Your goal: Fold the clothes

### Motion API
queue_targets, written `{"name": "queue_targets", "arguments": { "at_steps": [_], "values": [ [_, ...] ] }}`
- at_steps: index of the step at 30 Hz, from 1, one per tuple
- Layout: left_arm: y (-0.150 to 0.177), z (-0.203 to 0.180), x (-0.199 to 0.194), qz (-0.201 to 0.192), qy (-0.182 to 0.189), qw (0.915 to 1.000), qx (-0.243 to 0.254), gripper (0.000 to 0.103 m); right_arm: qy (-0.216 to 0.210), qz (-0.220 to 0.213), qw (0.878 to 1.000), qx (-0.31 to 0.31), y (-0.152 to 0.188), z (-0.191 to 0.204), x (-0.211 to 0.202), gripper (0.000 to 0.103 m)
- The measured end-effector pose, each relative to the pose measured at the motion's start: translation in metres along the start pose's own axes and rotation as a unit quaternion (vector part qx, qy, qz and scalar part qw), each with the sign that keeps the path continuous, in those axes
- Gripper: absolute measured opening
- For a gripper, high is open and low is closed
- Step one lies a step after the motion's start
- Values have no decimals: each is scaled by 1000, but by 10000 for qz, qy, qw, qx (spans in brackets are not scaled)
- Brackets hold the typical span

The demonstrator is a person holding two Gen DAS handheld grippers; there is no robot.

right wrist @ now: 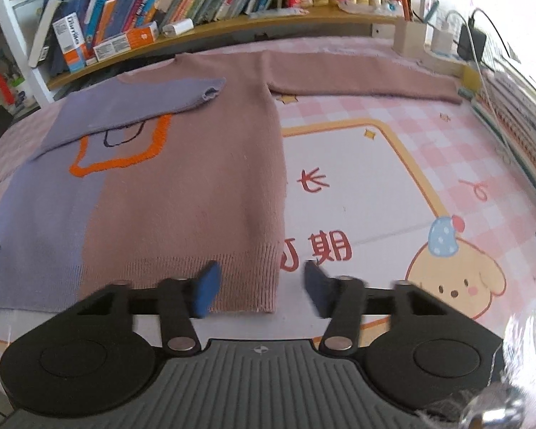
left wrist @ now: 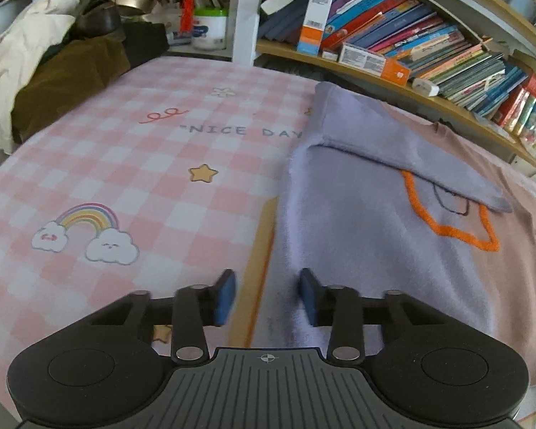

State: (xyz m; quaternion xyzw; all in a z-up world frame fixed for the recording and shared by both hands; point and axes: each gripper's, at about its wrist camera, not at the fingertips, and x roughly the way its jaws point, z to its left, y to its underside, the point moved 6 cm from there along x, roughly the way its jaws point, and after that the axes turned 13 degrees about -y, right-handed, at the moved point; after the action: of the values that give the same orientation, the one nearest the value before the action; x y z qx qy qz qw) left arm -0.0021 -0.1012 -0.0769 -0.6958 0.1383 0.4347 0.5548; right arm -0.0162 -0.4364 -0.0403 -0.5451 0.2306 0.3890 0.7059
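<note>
the sweater [right wrist: 182, 186] is soft, fuzzy matt knit with a ribbed hem; the checked mat [right wrist: 375, 186] looks smooth. lower frame, the right gripper [right wrist: 259, 287] is matt black plastic with blue pads [right wrist: 205, 291].

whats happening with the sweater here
A person with two handheld grippers is folding a sweater spread flat on a pink checked mat. The purple sleeve is already folded across the chest; the brown sleeve lies stretched out. The left gripper and right gripper are open, holding nothing.
</note>
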Motion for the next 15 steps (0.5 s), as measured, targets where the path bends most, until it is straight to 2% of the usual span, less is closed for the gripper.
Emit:
{"name": "queue_targets", "arguments": {
  "at_steps": [1, 4, 8, 12, 15],
  "values": [
    [2, -3, 0, 46, 145, 9999, -12, 6, -23, 40, 10000, 37, 0, 0, 2, 25],
    [0, -4, -4, -41, 163, 9999, 18, 4, -147, 117, 9998, -63, -2, 7, 8, 11],
    [-11, 12, -6, -160, 57, 9997, -186, 4, -337, 158, 9988, -325, -6, 21, 13, 10],
    [-17, 20, -4, -180, -128, 9996, -173, 4, -506, 218, 9970, -536, -6, 33, 18, 9],
    [-17, 21, -3, -157, -134, 9997, -143, 4, -521, 228, 9964, -633, -6, 38, 20, 9]
  ]
}}
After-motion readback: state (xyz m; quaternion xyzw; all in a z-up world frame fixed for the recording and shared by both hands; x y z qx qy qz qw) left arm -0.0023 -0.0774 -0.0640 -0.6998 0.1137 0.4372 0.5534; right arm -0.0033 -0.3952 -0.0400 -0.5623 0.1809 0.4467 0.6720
